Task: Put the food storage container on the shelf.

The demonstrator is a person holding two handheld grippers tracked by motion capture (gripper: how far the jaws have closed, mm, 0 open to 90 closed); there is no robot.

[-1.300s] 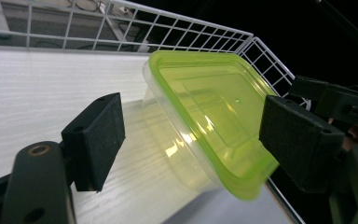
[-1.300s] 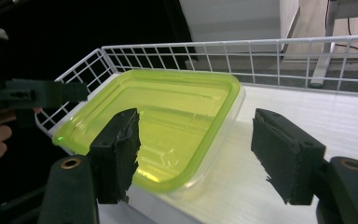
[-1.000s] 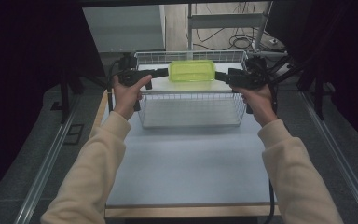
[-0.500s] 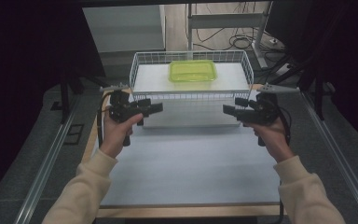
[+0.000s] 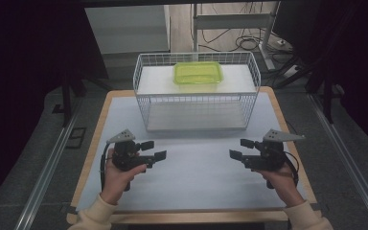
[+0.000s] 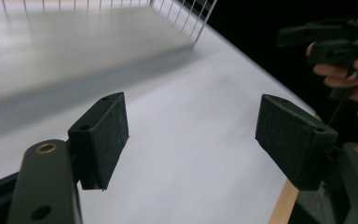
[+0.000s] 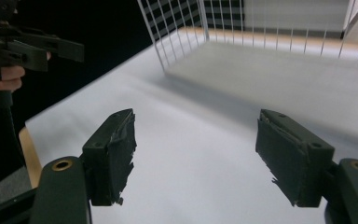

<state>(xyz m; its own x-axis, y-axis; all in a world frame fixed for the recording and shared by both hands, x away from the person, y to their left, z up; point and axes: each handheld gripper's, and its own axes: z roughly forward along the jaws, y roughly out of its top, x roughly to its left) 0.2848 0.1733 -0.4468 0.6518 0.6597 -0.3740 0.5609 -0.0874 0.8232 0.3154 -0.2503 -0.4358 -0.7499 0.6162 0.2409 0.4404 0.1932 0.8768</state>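
Observation:
A white wire basket (image 5: 196, 103) stands at the back middle of the table, and a lime-green lidded container (image 5: 198, 73) rests inside it toward its far side. My left gripper (image 5: 152, 150) hovers open over the white mat at the near left, jaws pointing right. My right gripper (image 5: 242, 148) is open at the near right, jaws pointing left. Both are well short of the basket. In the left gripper view the pads (image 6: 100, 140) stand wide apart with nothing between them. The right gripper view shows the same wide gap, with worn pads (image 7: 114, 154).
The white mat (image 5: 196, 177) lies on a wooden-edged table (image 5: 100, 120). The basket's near corner (image 7: 177, 32) rises ahead in the right gripper view. Metal rails (image 5: 48, 172) run along both sides of the table, and cables and a frame (image 5: 239, 28) lie beyond it.
Both grippers were at the basket's upper side rims a second ago. They have come away from it and drawn back toward me, down to the mat. The basket stays at the back.

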